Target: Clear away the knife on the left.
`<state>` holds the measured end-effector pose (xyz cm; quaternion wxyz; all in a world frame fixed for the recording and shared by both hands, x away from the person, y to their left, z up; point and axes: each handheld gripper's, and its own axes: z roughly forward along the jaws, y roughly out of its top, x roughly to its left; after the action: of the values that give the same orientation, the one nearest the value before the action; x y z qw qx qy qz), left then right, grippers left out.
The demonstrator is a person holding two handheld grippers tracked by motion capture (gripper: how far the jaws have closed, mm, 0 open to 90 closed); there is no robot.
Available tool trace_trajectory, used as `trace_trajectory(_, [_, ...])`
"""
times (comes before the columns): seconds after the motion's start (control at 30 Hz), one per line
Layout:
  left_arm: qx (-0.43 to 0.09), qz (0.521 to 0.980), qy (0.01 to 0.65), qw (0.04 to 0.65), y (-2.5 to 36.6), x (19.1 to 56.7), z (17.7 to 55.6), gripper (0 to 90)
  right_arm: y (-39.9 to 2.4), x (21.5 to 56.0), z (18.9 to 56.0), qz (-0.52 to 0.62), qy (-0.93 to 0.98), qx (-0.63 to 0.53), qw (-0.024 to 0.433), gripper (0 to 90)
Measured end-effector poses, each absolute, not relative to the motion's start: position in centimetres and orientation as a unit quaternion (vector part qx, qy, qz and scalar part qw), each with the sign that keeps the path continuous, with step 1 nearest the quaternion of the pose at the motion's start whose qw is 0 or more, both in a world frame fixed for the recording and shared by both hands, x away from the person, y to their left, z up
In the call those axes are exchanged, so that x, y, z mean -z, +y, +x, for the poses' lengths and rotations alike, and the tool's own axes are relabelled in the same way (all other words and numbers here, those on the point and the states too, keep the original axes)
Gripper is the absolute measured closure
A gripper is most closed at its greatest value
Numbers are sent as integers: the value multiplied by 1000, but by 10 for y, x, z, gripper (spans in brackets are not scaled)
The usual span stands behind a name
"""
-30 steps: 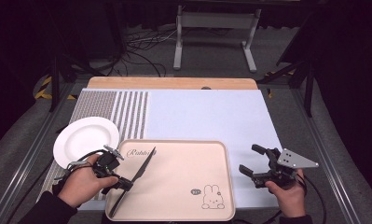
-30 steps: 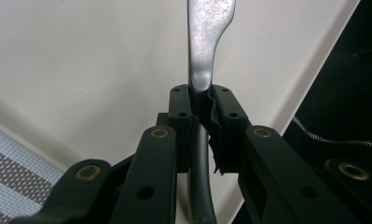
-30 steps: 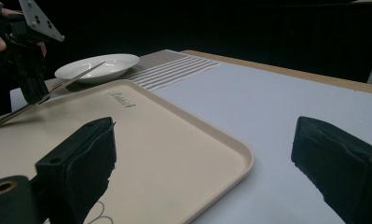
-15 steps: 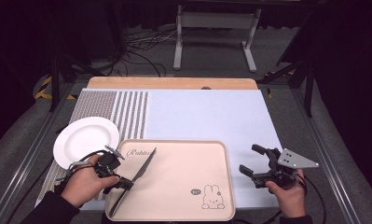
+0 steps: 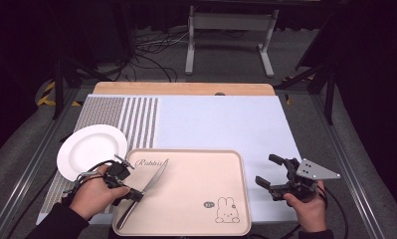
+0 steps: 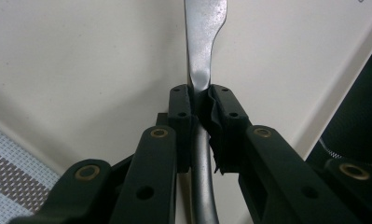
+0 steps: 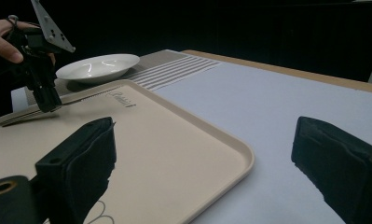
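Observation:
A metal knife [image 5: 155,178] lies slanted on the left part of the beige tray [image 5: 196,172], blade toward the tray's far edge. My left gripper [image 5: 131,194] is shut on the knife's neck; in the left gripper view both pads [image 6: 183,105] press on the knife [image 6: 204,28] just above the handle, over the tray's [image 6: 81,60] floor. My right gripper [image 5: 266,170] stands open with nothing between its jaws, on the pale mat just right of the tray. In the right gripper view my right gripper [image 7: 207,154] looks across the tray [image 7: 174,140] at the left gripper [image 7: 46,100] and knife [image 7: 81,99].
A white plate [image 5: 91,149] sits on the striped placemat [image 5: 111,112] left of the tray, close behind my left hand. A pale blue mat [image 5: 221,119] covers the table beyond the tray. The tray has a rabbit print [image 5: 227,209] near its front right corner.

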<state>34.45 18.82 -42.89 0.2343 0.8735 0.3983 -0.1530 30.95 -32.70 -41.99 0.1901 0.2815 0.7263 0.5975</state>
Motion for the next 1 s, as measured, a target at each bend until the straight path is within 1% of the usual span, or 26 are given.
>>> trace_trajectory(0.63, [157,872,406,223,185,438,347,800,-327,420,309,280,726,-599,189,70])
trace_trajectory(0.8, [152,874,405,222,184,438,346,799,-327,420,309,280,727,-598,188,69])
trace_trajectory(0.9, [143,883,393,213,182,436,347,794,-328,420,309,280,727,-598,188,70])
trace_trajectory(1.0, [133,886,387,219,183,435,347,778,-328,420,309,281,726,-599,187,71])
